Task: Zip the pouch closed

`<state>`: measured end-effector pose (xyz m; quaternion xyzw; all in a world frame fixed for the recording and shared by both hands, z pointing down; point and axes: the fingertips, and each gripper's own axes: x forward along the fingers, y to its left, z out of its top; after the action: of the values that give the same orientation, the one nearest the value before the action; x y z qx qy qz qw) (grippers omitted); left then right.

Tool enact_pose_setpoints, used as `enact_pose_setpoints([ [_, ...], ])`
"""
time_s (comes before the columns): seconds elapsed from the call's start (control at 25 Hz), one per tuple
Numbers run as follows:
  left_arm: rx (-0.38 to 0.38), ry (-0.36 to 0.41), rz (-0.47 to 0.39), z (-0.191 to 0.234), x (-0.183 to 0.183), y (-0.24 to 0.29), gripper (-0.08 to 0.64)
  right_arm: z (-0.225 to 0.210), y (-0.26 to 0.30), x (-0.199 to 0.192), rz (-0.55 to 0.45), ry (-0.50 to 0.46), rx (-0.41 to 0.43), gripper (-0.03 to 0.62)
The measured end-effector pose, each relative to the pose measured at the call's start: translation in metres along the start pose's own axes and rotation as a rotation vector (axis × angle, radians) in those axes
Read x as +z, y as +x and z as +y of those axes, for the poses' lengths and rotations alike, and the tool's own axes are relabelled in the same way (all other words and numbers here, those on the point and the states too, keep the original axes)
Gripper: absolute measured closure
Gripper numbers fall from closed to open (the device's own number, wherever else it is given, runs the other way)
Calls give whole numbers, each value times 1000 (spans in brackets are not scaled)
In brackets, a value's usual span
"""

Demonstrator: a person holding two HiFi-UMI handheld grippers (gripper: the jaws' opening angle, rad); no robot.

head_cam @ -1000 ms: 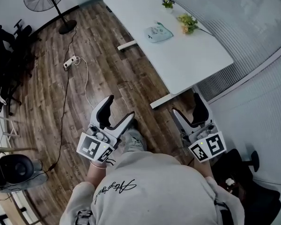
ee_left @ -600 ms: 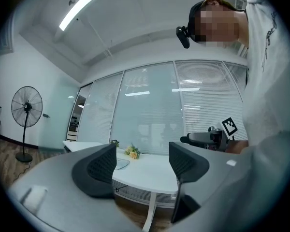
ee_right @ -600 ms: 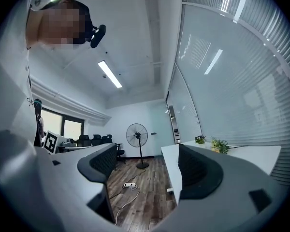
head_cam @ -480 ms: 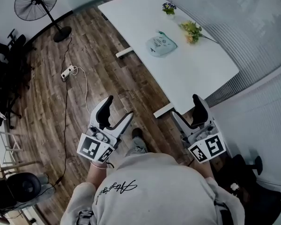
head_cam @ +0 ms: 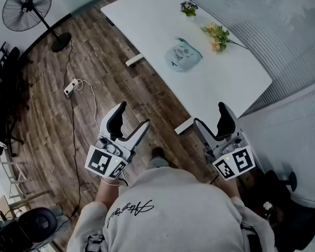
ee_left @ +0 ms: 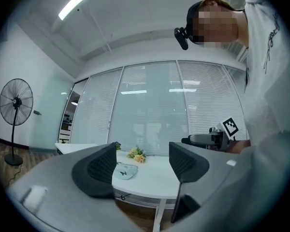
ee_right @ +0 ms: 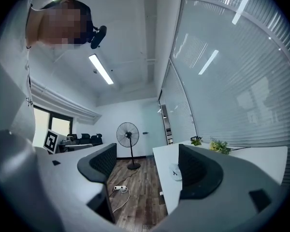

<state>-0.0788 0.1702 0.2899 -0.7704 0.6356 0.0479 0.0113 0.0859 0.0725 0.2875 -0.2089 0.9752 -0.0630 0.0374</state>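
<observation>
A pale mint pouch (head_cam: 183, 54) lies flat on the long white table (head_cam: 147, 20), near its middle; it shows small in the left gripper view (ee_left: 124, 171) and in the right gripper view (ee_right: 175, 172). My left gripper (head_cam: 131, 122) hangs over the wooden floor, well short of the table, its jaws open and empty (ee_left: 141, 166). My right gripper (head_cam: 212, 121) is held beside the table's near end, also open with nothing between its jaws (ee_right: 147, 166). Both point level.
A sprig of yellow flowers (head_cam: 216, 34) and a small potted plant (head_cam: 188, 7) sit on the table beyond the pouch. A standing fan (head_cam: 27, 7), a power strip with cable (head_cam: 70, 86) and office chairs (head_cam: 0, 67) stand to the left. Glass wall on the right.
The table and pouch have come closer and lower in the head view as I walk toward them. Both grippers keep the same open pose in front of my body.
</observation>
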Motion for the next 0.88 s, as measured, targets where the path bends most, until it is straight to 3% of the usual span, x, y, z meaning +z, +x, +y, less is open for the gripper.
enact_pose_setpoints([
  [0.44,-51,-3,4,54,-5,28,232,-9,53,-4,-8,-7,-50,209],
  [0.88,-93,-16,17,74,-12,41,232,-14,71,-8,6,-3,-87,210],
])
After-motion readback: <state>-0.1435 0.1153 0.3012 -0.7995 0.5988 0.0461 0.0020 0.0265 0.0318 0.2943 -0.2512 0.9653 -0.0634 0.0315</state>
